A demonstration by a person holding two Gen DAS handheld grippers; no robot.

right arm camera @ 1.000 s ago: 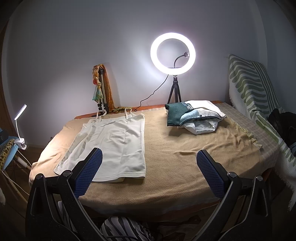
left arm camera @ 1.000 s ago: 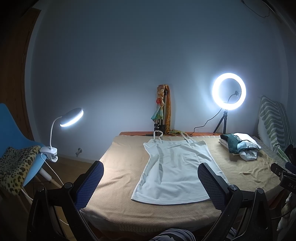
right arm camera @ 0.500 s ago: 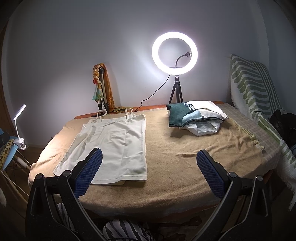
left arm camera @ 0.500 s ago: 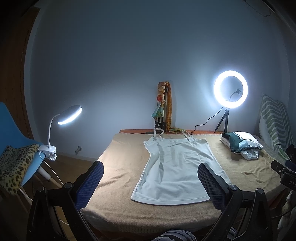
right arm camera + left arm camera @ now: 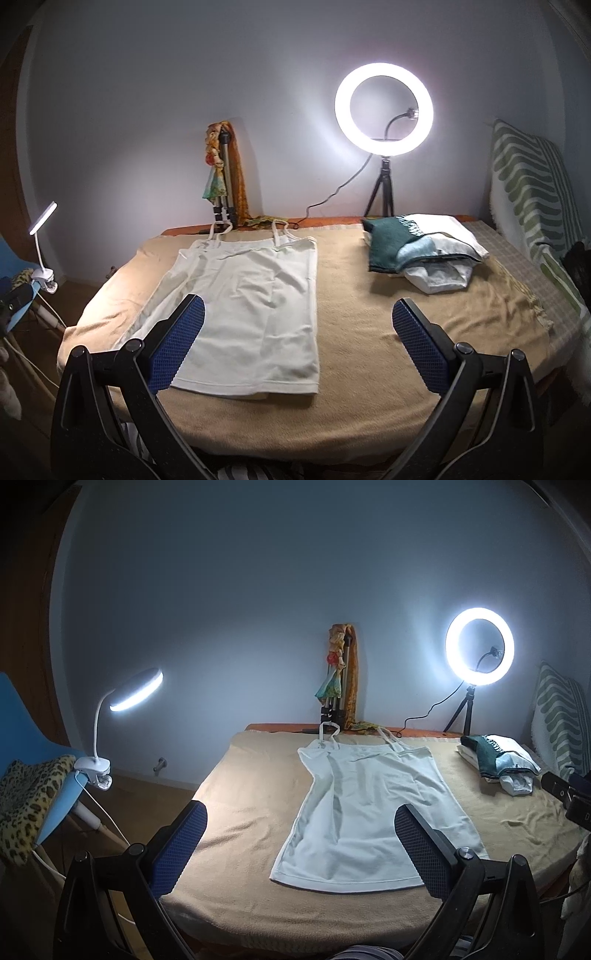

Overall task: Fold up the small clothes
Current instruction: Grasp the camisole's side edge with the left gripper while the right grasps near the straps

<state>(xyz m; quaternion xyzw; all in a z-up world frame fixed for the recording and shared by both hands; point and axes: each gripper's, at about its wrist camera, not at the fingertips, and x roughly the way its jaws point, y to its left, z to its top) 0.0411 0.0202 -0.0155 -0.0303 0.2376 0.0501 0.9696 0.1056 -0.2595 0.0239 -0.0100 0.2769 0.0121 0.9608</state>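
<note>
Smooth matt white camisole (image 5: 373,812) cloth lies on a rough, nappy tan blanket (image 5: 388,369); hand-held gripper fingers (image 5: 176,349) carry blue dimpled pads.

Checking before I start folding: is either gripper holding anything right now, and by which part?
Nothing is held. The left gripper and right gripper are both open, above the near edge of the bed. The white strappy camisole top lies flat, untouched.
</note>
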